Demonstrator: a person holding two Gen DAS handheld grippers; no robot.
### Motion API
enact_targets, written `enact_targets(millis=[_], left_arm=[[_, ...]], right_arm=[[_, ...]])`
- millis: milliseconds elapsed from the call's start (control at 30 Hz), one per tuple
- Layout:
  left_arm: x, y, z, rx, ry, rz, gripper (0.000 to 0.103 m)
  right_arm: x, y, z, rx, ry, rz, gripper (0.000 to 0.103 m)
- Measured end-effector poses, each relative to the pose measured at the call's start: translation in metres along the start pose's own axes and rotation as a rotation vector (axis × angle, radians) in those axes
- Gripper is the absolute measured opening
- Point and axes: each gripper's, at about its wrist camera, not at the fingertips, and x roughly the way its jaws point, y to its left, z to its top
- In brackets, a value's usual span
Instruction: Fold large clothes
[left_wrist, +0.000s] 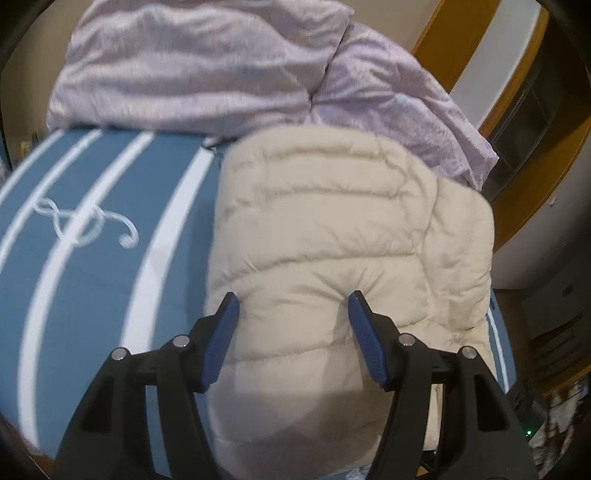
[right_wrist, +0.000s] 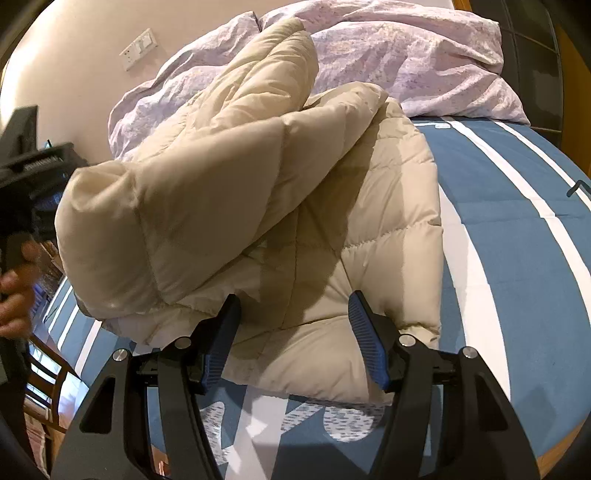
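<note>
A cream quilted puffer jacket (left_wrist: 332, 229) lies on the blue bed cover with white stripes (left_wrist: 92, 258). My left gripper (left_wrist: 291, 299) is open, its blue pads straddling a puffy fold of the jacket without pinching it. In the right wrist view the jacket (right_wrist: 351, 229) is folded over itself, with a thick fold (right_wrist: 155, 206) bulging up at the left. My right gripper (right_wrist: 291, 299) stands open over the jacket's near hem. The left gripper's black body (right_wrist: 33, 173) and the hand (right_wrist: 14, 291) holding it show at the left edge, its fingertips hidden behind the fold.
A crumpled lilac duvet (left_wrist: 207, 66) is heaped at the head of the bed (right_wrist: 424, 59). A wall with a switch plate (right_wrist: 139, 48) stands behind it. The bed's wooden edge (right_wrist: 554, 454) and a wooden frame (left_wrist: 461, 40) border the blue cover (right_wrist: 517, 221).
</note>
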Motion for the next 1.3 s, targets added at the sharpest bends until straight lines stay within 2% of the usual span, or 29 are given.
enact_targets(millis=[167, 333, 433, 500, 600, 733, 833, 967, 1167, 1200, 1300], left_arm=[[0.016, -0.023, -0.013, 0.057, 0.027, -0.037, 0.062], [0.026, -0.048, -0.023, 0.135, 0.028, -0.023, 0.064], [0.031, -0.053, -0.024, 0.156, 0.026, -0.016, 0.065], [0.033, -0.053, -0.025, 0.163, 0.024, -0.016, 0.065], [0.034, -0.053, -0.026, 0.172, 0.024, -0.018, 0.066], [0.034, -0.053, -0.026, 0.188, 0.022, -0.017, 0.066], [0.034, -0.053, -0.027, 0.197, 0.021, -0.014, 0.066], [0.035, -0.052, -0.028, 0.203, 0.019, -0.018, 0.066], [0.036, -0.046, -0.026, 0.204, 0.018, -0.036, 0.068], [0.037, -0.046, -0.026, 0.208, 0.051, -0.037, 0.068], [0.040, -0.048, -0.028, 0.221, 0.051, -0.037, 0.068]], right_arm=[[-0.007, -0.009, 0.004, 0.014, -0.007, -0.016, 0.060], [-0.033, -0.032, 0.014, 0.036, -0.060, -0.120, 0.059], [-0.053, -0.048, 0.028, 0.049, -0.108, -0.227, 0.059], [-0.062, -0.056, 0.039, 0.073, -0.131, -0.239, 0.055], [-0.072, -0.053, 0.057, 0.080, -0.166, -0.208, 0.046], [-0.070, -0.029, 0.075, 0.033, -0.190, -0.148, 0.042], [-0.059, -0.006, 0.084, -0.015, -0.179, -0.101, 0.038], [-0.039, 0.013, 0.087, -0.073, -0.140, -0.096, 0.036], [-0.005, -0.014, 0.071, -0.020, -0.035, -0.131, 0.029], [-0.002, -0.018, 0.068, -0.011, -0.027, -0.128, 0.028], [0.004, -0.028, 0.060, 0.007, -0.017, -0.124, 0.026]])
